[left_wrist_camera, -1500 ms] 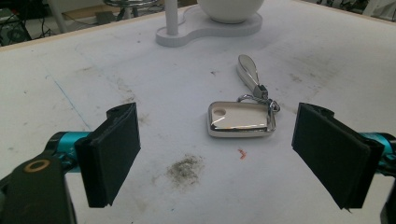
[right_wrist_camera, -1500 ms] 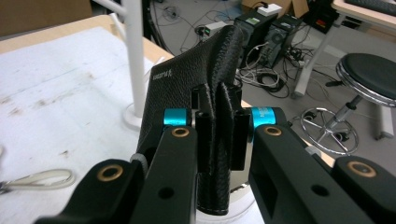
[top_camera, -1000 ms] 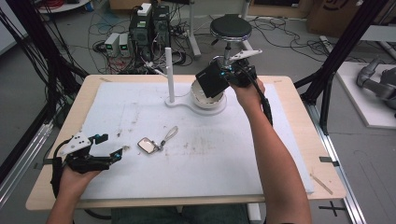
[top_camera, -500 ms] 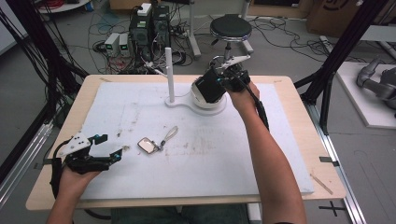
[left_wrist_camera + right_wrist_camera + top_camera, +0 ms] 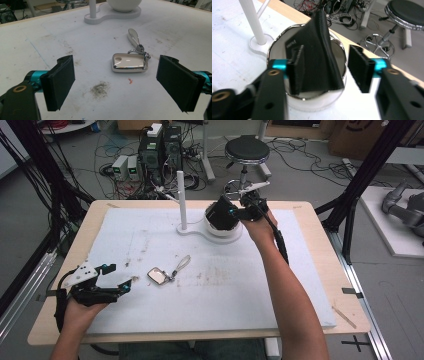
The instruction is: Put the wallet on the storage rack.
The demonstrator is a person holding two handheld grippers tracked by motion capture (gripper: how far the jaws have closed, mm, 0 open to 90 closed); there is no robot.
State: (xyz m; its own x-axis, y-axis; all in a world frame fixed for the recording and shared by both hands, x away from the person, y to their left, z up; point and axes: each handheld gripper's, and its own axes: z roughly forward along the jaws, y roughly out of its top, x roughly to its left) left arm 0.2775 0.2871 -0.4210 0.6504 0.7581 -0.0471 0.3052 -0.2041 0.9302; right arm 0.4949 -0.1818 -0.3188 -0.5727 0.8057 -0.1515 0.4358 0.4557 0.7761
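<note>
The right gripper [image 5: 227, 212] hangs over the shiny metal bowl [image 5: 312, 100] that sits on a white stand [image 5: 212, 235] at the far side of the bench [image 5: 320, 320]. A black wallet [image 5: 317, 52] stands tilted on edge inside the bowl, its top poking above the rim. In the right gripper view the jaws have just been opening: the wallet lies between them, with one pad just at its face and the other pad clearly apart from it, so nothing is pinched. Beside the bowl, on the same stand, a thin white post [image 5: 181, 200] rises upright.

The left gripper [image 5: 112, 279] rests near the front left corner of the bench in the person's left hand [image 5: 80, 312], with its jaws spread wide and nothing between the pads. Just ahead of it (as the left gripper view shows) lies a cream-coloured car key fob [image 5: 128, 63] with a chrome edge, flat on the white bench cover [image 5: 150, 235]. A small ring joins the fob to a pale strap loop [image 5: 133, 37] that points away toward the stand. The fob lies well apart from the bowl and touches neither gripper. A dark smudge [image 5: 100, 87] marks the cover just in front of the fob.
</note>
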